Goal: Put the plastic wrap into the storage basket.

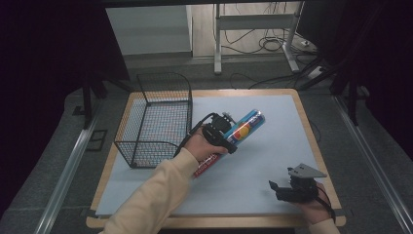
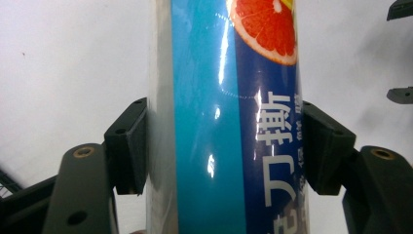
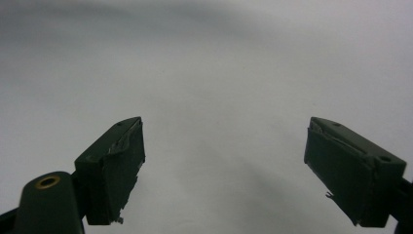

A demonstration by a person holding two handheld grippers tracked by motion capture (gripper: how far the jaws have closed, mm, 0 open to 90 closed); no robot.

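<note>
The table [image 1: 272,146], a wooden top under a pale blue-grey sheet, carries a black wire basket [image 1: 156,122] at its left side, standing upright. Just right of the basket, the left gripper [image 1: 233,139] is clamped across a long tube-shaped package [image 1: 246,127], held over the table's middle and slanting up toward the far right. The high view shows the package with a blue upper part, round fruit pictures at mid-length and a red lower end bearing white lettering too small to read. The left gripper view brings the label close: a light blue band beside a dark blue band, a cut grapefruit [image 2: 265,29] at the top, and white Japanese characters running down the dark band, cut off at the frame edge. Both pads press the package's sides. The right gripper [image 1: 276,190] sits at the near right corner, well apart from the package; the right gripper view shows its jaws spread wide over bare sheet.
</note>
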